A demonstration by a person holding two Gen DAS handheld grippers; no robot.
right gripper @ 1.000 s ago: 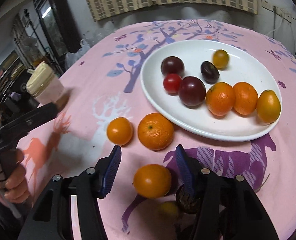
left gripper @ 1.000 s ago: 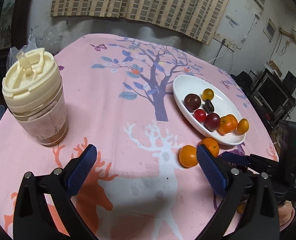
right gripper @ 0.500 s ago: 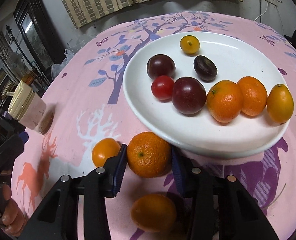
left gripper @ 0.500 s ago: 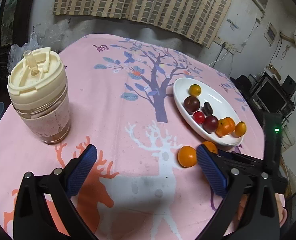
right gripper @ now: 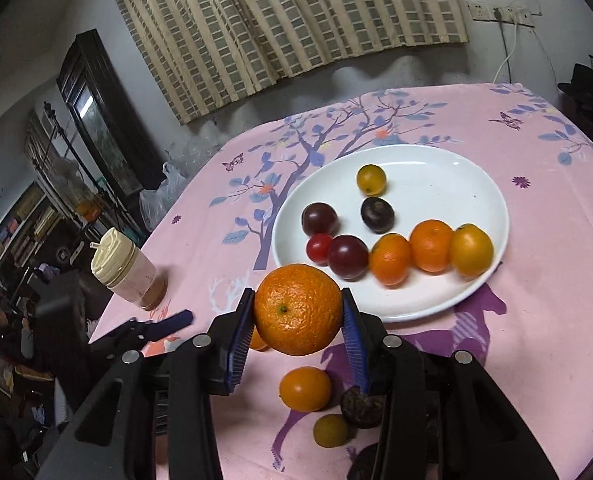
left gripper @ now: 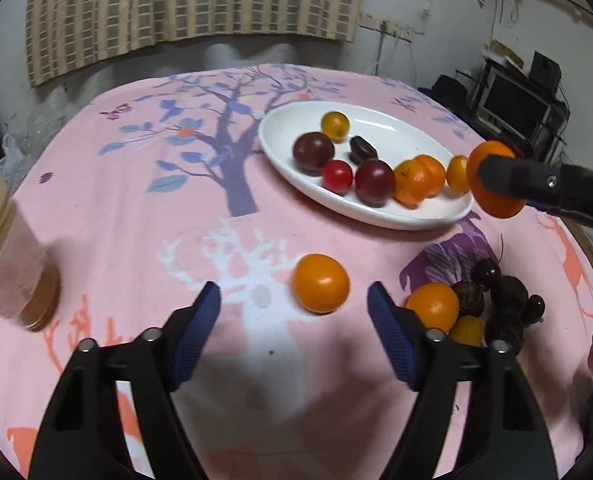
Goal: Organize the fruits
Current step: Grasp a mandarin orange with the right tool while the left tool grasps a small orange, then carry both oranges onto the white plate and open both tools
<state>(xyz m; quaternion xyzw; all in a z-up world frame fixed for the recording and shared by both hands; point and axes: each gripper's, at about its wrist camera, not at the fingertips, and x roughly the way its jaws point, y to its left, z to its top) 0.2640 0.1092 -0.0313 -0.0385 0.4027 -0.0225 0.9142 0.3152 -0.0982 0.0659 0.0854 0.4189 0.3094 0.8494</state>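
Left gripper (left gripper: 292,306): jaws closing around small orange fruit (left gripper: 320,283) lying on pink bench (left gripper: 136,216), pads not yet touching. Right gripper (right gripper: 296,309): clamped on large orange (right gripper: 297,309), lifted at seven o'clock of white plate (right gripper: 436,184).

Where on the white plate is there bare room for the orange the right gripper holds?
The white plate is bare along its far right side, beyond the yellow tomato and dark plum. Its near edge is crowded: a row from the red tomato to the kumquat. The orange is clamped in the right gripper.
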